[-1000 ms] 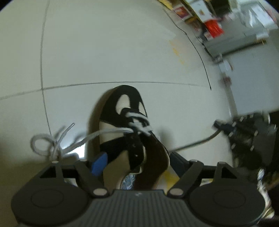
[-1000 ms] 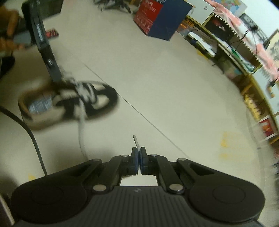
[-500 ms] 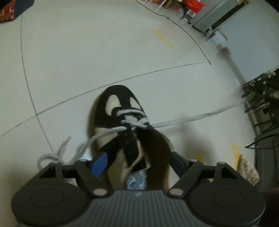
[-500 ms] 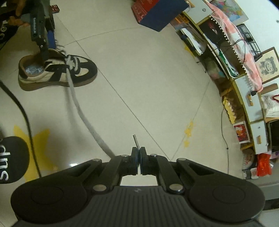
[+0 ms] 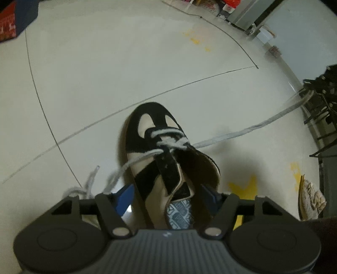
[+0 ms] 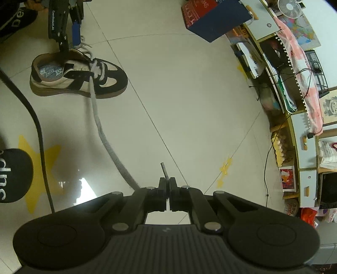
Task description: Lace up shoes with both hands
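A black and cream shoe (image 5: 151, 118) (image 6: 109, 84) stands on the tiled floor, toe pointing away in the left wrist view. My left gripper (image 5: 167, 195) (image 6: 69, 41) straddles its heel collar. Its jaws are closing, and the blue pads (image 5: 126, 196) stand just off the shoe's sides. My right gripper (image 6: 167, 185) is shut on one end of the grey lace (image 6: 101, 130) (image 5: 252, 128), whose tip pokes out past the fingers. That lace runs in a long line back to the eyelets. The other lace end (image 5: 88, 181) lies loose on the floor at the left.
A black cable (image 6: 40, 134) crosses a yellow star sticker (image 6: 38, 168) near a black cloth with white letters (image 6: 12, 175). A red and blue box (image 6: 210, 19) and cluttered shelves (image 6: 284, 84) line the far side. A dark rack (image 5: 322, 105) stands at the right.
My right gripper has risen and drawn away from the shoe, pulling the lace out into a long line. The left wrist view has rolled; the shoe stays between its jaws.
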The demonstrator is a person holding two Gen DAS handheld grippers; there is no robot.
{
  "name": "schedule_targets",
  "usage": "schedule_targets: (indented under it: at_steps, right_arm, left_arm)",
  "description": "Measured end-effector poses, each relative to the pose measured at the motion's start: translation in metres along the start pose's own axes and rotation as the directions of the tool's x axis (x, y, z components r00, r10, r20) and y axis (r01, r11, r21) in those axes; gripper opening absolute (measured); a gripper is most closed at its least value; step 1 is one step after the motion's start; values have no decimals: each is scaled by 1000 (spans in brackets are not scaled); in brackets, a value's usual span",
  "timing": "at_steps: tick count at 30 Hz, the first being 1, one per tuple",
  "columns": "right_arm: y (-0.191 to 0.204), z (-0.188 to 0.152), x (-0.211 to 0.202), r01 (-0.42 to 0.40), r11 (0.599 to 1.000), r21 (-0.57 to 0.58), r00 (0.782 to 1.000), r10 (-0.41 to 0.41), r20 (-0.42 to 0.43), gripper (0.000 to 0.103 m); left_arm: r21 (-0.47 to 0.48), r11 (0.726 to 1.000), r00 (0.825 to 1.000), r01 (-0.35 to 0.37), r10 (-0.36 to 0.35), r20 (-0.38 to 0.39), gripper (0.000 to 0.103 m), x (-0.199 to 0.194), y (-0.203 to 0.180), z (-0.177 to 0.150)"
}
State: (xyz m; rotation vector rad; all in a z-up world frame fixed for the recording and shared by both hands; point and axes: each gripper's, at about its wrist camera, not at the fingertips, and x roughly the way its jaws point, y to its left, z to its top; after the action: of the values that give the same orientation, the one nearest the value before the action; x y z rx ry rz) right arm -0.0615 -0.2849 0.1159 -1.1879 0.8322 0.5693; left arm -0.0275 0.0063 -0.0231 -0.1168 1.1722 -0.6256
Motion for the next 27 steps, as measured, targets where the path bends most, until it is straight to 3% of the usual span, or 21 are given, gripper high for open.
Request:
schedule_targets:
  at_steps: [7,11,23,27]
  right_arm:
    - [4,10,2,-15,999,-43,1000,15,17,3]
    - [-1,12,-4,-15,998,-56,1000,15,7,3]
    - [-22,17,-36,-89,982,-169,993,76,-85,3]
    - [-30,21,-46,-130,982,-138,988,117,-99,3]
  left_arm:
    - [-15,1000,1000,4,-4,-1,66,1,2,1]
    - [38,999,1000,0,-1,9,66,0,-5,0]
    - [62,997,999,38,-38,0,66,12,-20,3]
    - [46,998,999,38,-39,18,66,7,-18,5]
